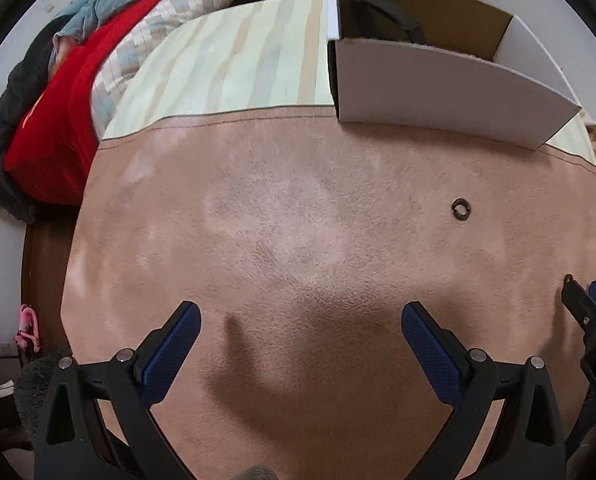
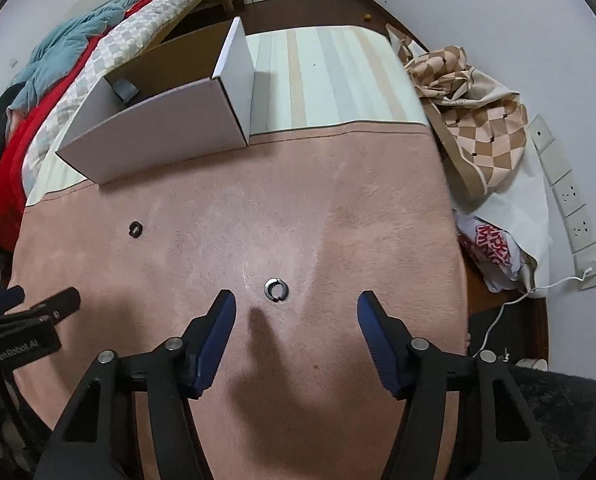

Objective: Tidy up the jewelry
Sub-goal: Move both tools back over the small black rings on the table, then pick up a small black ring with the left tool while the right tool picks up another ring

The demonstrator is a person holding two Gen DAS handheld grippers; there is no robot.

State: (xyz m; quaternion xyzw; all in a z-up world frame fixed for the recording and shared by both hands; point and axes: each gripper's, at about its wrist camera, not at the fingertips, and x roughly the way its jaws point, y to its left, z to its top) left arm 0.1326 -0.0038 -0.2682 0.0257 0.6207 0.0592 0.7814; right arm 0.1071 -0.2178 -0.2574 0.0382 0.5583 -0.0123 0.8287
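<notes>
Two small dark rings lie on a pink cloth. One ring lies just ahead of my right gripper, slightly left of the middle of its open, empty jaws. The other ring lies farther left; it also shows in the left wrist view, far ahead and to the right of my left gripper, which is open and empty. A white cardboard box stands open at the far edge of the cloth, also in the right wrist view, with a dark object inside.
The cloth covers a table with a striped mat behind it. A checked cloth and plastic bag lie at the right edge. A bed with red and teal bedding is on the left. A power strip hangs on the right wall.
</notes>
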